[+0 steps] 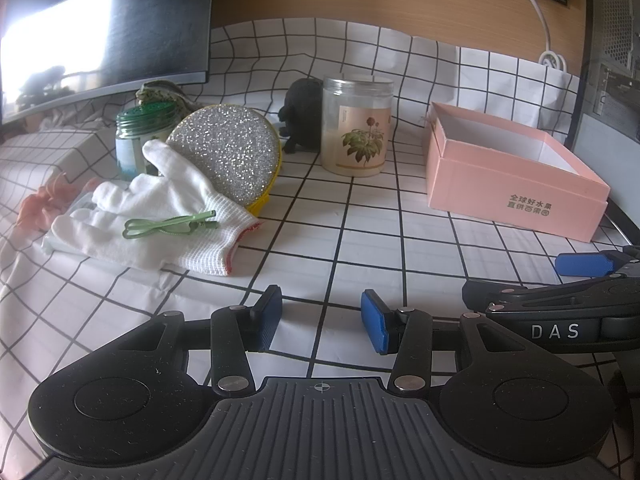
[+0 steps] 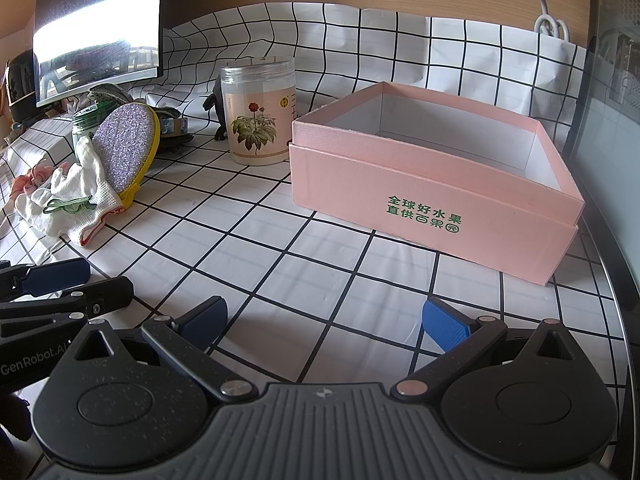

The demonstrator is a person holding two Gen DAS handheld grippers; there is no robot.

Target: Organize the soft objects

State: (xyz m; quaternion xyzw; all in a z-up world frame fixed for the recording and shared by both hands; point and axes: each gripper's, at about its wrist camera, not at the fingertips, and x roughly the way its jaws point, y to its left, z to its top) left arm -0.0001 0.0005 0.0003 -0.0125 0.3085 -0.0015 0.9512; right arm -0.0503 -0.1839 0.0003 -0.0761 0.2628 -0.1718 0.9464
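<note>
Left wrist view: left gripper fingers apart, holding nothing. White glove ahead and left of the fingers, flat on the worktop, easy to pick. Green clip resting on top. "DAS" readable on right gripper.

Right wrist view: right gripper fingers wide apart, holding nothing. Pink box ahead and right, open, probably for soft things. Green Chinese writing on front. "GenRobot.AI" at left.

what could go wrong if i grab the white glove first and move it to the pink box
The green clip lies loose on the glove, so lifting may fling it off. The sparkly sponge leans by the glove's thumb and could topple. The flower jar stands near the way to the box; a swinging glove might knock it.
</note>
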